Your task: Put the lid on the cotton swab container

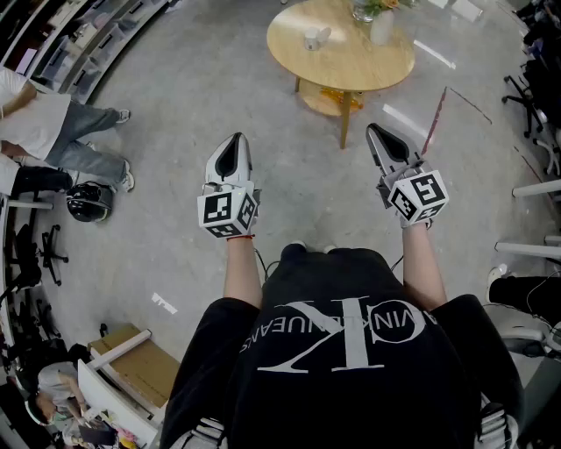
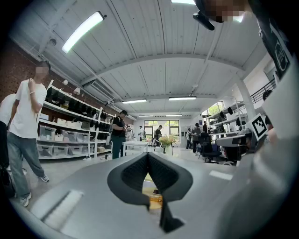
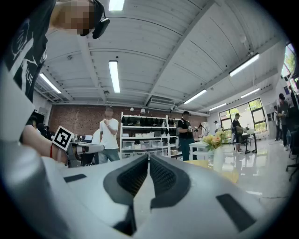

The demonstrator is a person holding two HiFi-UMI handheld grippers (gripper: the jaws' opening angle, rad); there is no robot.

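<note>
Ahead of me stands a round wooden table. On it lies a small white object, too small to tell whether it is the cotton swab container or its lid. Both grippers hang in the air over the floor, well short of the table. My left gripper is shut with nothing in it, and so is my right gripper. In the left gripper view the jaws meet, with the table's yellow top showing low behind them. In the right gripper view the gripper is shut too, the table off to its right.
A white vase with flowers stands on the table's far side. A person is at the left by shelving, with a black helmet on the floor. A cardboard box lies at lower left. Office chairs line the right.
</note>
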